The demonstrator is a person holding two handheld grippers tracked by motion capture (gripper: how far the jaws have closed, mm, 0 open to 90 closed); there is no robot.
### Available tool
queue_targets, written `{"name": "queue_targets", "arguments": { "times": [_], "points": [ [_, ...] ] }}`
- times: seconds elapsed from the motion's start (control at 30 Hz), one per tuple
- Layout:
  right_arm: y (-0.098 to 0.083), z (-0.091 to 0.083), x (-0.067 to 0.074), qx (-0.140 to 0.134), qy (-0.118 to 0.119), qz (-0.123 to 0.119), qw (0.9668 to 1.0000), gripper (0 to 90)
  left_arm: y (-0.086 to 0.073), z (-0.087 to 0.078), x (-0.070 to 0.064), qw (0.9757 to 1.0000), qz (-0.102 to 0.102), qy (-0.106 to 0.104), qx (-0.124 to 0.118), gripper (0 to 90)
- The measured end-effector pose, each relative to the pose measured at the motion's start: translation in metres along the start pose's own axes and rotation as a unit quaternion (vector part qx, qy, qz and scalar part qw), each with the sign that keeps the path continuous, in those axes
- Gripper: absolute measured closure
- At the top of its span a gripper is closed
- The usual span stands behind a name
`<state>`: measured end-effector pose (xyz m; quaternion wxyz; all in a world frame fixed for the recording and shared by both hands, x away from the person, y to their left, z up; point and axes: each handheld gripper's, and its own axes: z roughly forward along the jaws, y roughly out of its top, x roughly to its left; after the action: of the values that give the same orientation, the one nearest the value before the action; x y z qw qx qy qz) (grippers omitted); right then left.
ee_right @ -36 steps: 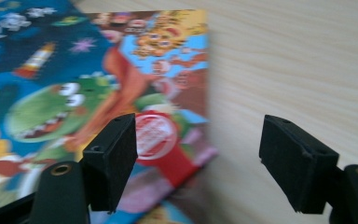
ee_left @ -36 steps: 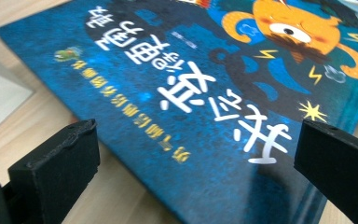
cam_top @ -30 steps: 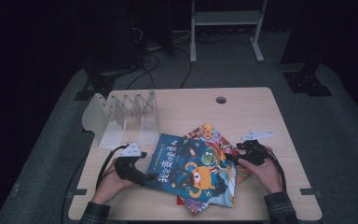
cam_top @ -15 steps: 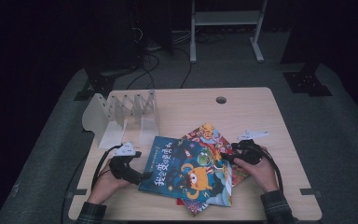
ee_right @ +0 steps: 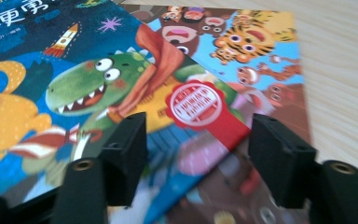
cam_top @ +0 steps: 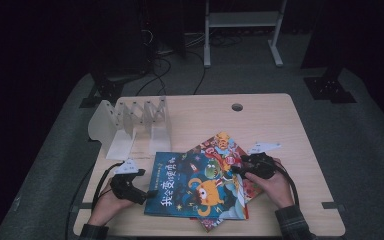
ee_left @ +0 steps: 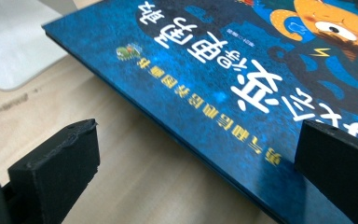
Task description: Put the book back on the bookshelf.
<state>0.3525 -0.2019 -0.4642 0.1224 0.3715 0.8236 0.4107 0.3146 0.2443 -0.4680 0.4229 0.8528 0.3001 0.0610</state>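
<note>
High view: blue book [cam_top: 195,185] has slid leftward, left tongs [cam_top: 147,194] agape astride its edge, right tongs [cam_top: 237,169] narrowing, unclamped.

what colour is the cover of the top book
Dark blue, with white lettering and an orange monster; the top book shows best in the high view.

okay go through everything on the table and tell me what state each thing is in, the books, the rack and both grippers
Blue book: closed, flat, on top of the pile, cover up.
Lower books: closed, partly covered by the blue one, fanned out.
Book rack: standing, slots empty.
Left gripper: open, jaws either side of the blue book's edge.
Right gripper: open over the covers, jaws just been closing, nothing gripped.
</note>
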Motion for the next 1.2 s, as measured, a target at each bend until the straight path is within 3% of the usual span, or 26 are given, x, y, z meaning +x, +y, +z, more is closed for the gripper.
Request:
{"name": "queue_targets", "arguments": {
  "times": [0.07, 0.1, 0.27, 0.33, 0.5, 0.63, 0.67, 0.83, 0.97, 1.2],
  "points": [
    [-0.002, -0.003, 0.0, -0.002, -0.001, 0.0, 1.0, 41.2, -0.002, 0.0, -0.001, 1.0, -0.007, -0.002, -0.005, 0.0],
    [-0.009, -0.014, -0.001, -0.004, -0.001, 0.0, 1.0, 46.5, -0.004, 0.0, -0.001, 0.9999, -0.012, -0.004, -0.006, 0.0],
    [-0.02, -0.027, 0.0, -0.002, 0.005, -0.002, 1.0, 59.5, -0.006, 0.0, -0.004, 0.9998, -0.018, -0.012, -0.006, 0.0],
    [-0.027, -0.036, 0.003, 0.005, 0.02, -0.008, 0.9998, 71.1, -0.007, 0.004, -0.005, 0.9992, -0.029, -0.029, -0.005, 0.0],
    [-0.033, -0.038, 0.014, 0.019, 0.056, -0.028, 0.9979, 83.8, -0.007, 0.008, -0.006, 0.9981, -0.041, -0.045, -0.007, 0.0],
    [-0.033, -0.036, 0.021, 0.03, 0.06, -0.041, 0.9969, 86.6, -0.007, 0.012, -0.006, 0.997, -0.052, -0.058, -0.006, 0.0],
    [-0.032, -0.036, 0.021, 0.032, 0.057, -0.048, 0.9967, 86.6, -0.008, 0.014, -0.007, 0.9959, -0.059, -0.069, -0.006, 0.0],
    [-0.033, -0.036, 0.022, 0.036, 0.062, -0.052, 0.996, 88.4, -0.008, 0.018, -0.007, 0.9941, -0.067, -0.085, -0.004, 0.0],
    [-0.033, -0.036, 0.022, 0.037, 0.066, -0.053, 0.9957, 88.8, -0.008, 0.024, -0.011, 0.9912, -0.077, -0.107, 0.001, 0.0],
    [-0.033, -0.037, 0.022, 0.037, 0.069, -0.059, 0.9952, 88.9, -0.006, 0.025, -0.014, 0.9903, -0.077, -0.114, 0.016, 0.0]
  ]
}}
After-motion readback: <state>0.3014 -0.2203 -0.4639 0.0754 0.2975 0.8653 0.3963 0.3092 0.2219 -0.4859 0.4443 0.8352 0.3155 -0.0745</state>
